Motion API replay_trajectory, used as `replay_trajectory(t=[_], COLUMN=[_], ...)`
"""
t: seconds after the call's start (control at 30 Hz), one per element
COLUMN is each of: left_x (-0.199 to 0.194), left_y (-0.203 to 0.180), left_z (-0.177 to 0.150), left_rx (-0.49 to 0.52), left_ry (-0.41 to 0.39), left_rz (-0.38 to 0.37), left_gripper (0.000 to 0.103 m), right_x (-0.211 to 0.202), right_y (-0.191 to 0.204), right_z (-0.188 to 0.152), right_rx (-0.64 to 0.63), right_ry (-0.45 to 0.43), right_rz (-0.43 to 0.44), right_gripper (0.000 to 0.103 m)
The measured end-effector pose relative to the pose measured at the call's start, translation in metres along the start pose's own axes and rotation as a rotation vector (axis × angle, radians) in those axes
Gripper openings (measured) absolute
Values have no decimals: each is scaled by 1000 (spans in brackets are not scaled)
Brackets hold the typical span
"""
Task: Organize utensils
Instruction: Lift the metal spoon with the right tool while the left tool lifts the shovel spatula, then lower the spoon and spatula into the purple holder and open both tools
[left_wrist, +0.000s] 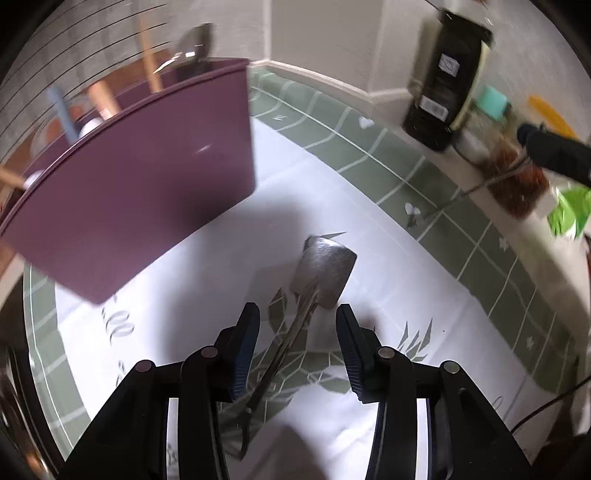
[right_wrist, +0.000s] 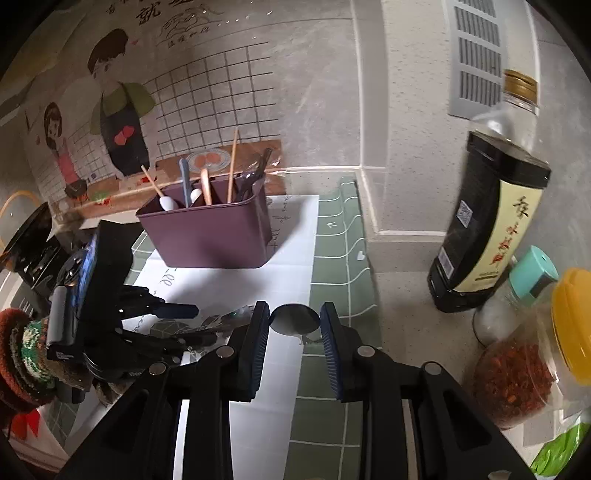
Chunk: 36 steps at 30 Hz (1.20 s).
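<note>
A purple utensil holder (right_wrist: 210, 229) stands on the white and green mat (right_wrist: 332, 266), with chopsticks, spoons and dark utensils upright in it. It also shows close at the left in the left wrist view (left_wrist: 129, 192). A metal spatula (left_wrist: 321, 273) lies flat on the mat, its handle running back between my left gripper's (left_wrist: 297, 332) open fingers; not gripped. My left gripper also shows in the right wrist view (right_wrist: 184, 325). My right gripper (right_wrist: 295, 325) is open, and a metal spoon (right_wrist: 295, 319) lies on the mat between its fingertips.
A dark soy sauce bottle (right_wrist: 487, 221), a salt shaker with teal lid (right_wrist: 517, 291) and a jar of chili flakes with yellow lid (right_wrist: 517, 376) stand along the right counter edge. A green packet (right_wrist: 561, 450) lies at bottom right. The wall is behind the holder.
</note>
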<state>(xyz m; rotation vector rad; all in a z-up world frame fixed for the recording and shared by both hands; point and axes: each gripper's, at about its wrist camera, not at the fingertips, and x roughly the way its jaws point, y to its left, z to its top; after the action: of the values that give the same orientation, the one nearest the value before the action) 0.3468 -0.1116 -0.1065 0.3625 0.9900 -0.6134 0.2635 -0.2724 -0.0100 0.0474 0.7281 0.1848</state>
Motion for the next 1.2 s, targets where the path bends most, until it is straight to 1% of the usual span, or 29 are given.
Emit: replay_trajectory(t=[0.17,0.4,0.47,0.53,0.6,0.67,0.73,0.9,1.07,1.2], left_x=[14,28,30,30,29,26,21,-14,-57,-84], left_y=[-7,-12,-15,-15,-19,-22,-23,-8,8,22], left_z=[11,35,38,38,37,32,26,6,-12,-24], left_rx=[46,47,50,45,44,39,18,-109,-205,-272], left_ry=[21,49,62,67,59,48,29,-58,-165,-221], left_rz=[0,-8,-10,-10,9,23,27,14,45,57], left_gripper=[46,47,45,39,34,34,34,34,33,33], right_x=[-1,-7,-8,-9,-8,-8,-9,-12,-13,-9], right_y=[-6,-10,-10,-9,-8,-6,-5,2,18,30], right_z=[-2,-2,-1,-1,-1,-1,0,5,14,19], right_rx=[17,43,49,46,42,37,36,13,-21,-41], right_ry=[-6,-25,-28,-30,-30,-27,-25,-25,-35,-31], right_rz=[-16,-27,-27,-33,-36,-30,-14,25,63,90], right_gripper=[26,26,26,26,26,26,26,26,26,26])
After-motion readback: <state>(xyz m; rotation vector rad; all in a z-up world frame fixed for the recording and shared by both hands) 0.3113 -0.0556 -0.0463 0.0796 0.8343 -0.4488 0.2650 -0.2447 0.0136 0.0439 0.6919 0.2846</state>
